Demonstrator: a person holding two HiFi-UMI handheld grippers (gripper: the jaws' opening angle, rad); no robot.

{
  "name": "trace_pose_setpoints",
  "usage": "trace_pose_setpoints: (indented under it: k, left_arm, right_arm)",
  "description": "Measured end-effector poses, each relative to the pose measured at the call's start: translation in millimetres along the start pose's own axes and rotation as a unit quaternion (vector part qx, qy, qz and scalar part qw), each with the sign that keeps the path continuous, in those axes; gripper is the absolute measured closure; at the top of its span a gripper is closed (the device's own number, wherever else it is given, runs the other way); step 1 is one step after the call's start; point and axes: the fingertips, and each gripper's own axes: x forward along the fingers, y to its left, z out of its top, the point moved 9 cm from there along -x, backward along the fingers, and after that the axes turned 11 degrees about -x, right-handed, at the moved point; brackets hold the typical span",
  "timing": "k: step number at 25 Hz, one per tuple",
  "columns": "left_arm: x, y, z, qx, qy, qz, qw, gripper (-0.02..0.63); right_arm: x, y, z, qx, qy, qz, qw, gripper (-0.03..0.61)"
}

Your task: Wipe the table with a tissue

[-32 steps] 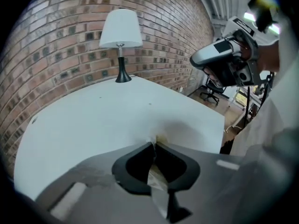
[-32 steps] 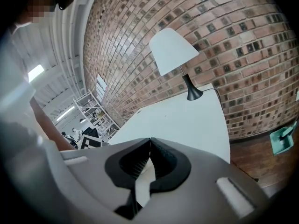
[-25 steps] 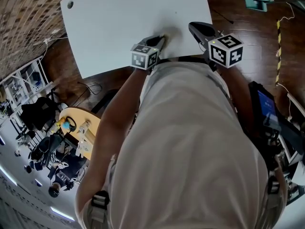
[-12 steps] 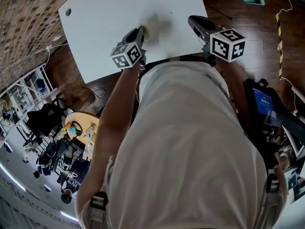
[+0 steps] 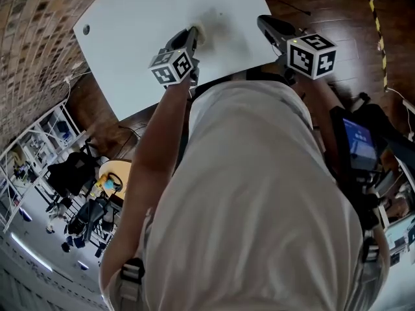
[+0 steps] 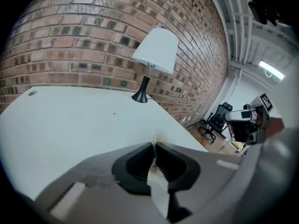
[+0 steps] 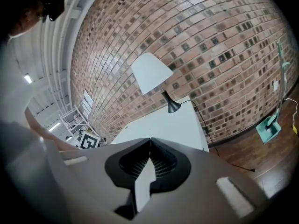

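Now, step: wiping, mid-stroke.
Left gripper point(image 6: 155, 146): clamped on tissue point(image 6: 158, 185), low over table point(image 5: 142, 18); contact unclear.
Right gripper point(image 7: 149, 141): pinched together, empty, idle.
Next: pressing down, sweeping onward.

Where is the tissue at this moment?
The tissue is pinched in the left gripper, over the white table near its closest edge. In the head view this is left of the right gripper.

The table point(image 5: 123, 37) is white, the tissue point(image 5: 198, 28) off-white; the brick wall point(image 6: 84, 36) is red-brown, the lampshade point(image 6: 156, 49) white, the floor point(image 5: 350, 11) dark brown.
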Motion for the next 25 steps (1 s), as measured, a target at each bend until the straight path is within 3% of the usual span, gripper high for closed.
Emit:
trace_pose_setpoints:
  k: [8, 14, 21, 23, 25]
  left_arm:
    - [35, -17, 21, 0.043, 0.034, -0.021, 0.9983, 0.588]
    - [52, -34, 17, 0.074, 0.06, -0.045, 0.9945, 0.587]
    - [84, -66, 17, 0.179, 0.103, -0.063, 0.9764, 0.586]
    - [93, -73, 16, 0.224, 0.112, -0.056, 0.9666, 0.586]
    - [101, -78, 16, 0.282, 0.121, -0.037, 0.9511, 0.586]
  right_arm:
    - [-11, -11, -6, 0.015, 0.001, -0.03, 0.999, 0.57]
    - [-22, -16, -17, 0.033, -0.006, -0.047, 0.998, 0.569]
    - [-30, -23, -24, 0.052, -0.014, -0.07, 0.996, 0.571]
    - [-32, -24, -27, 0.059, -0.014, -0.075, 0.995, 0.569]
    - [-34, -26, -29, 0.064, -0.015, -0.08, 0.995, 0.569]
